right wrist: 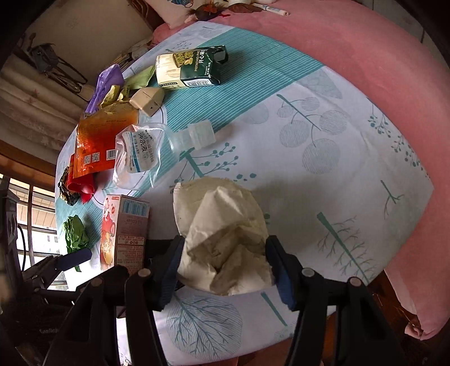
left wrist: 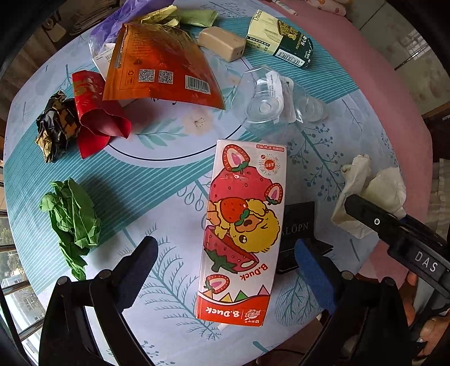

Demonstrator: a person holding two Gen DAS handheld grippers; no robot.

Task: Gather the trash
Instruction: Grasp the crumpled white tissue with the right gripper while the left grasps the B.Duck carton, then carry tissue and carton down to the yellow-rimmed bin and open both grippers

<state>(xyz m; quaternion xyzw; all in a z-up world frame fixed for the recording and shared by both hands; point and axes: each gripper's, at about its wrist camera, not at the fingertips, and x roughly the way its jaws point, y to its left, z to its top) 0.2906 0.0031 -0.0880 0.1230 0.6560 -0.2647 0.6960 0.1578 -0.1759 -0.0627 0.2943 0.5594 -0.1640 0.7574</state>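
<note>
My left gripper (left wrist: 225,259) is open, its fingers on either side of a pink B.Duck strawberry carton (left wrist: 243,225) that lies on the table; the carton also shows in the right wrist view (right wrist: 123,231). My right gripper (right wrist: 223,261) is shut on a crumpled off-white tissue (right wrist: 222,233), which also shows in the left wrist view (left wrist: 374,185). Other trash lies on the table: an orange snack bag (left wrist: 160,64), red wrapper (left wrist: 95,112), dark foil ball (left wrist: 56,124), green crumpled paper (left wrist: 73,219), clear plastic pouch (left wrist: 270,95), and a green pistachio box (left wrist: 278,39).
The round table (right wrist: 323,174) has a blue-and-white leaf-print cloth over a pink cover. A beige block (left wrist: 222,42) and small green sachets (left wrist: 180,17) lie at the far side. A black box (left wrist: 298,225) sits beside the carton. A window and railing are at left.
</note>
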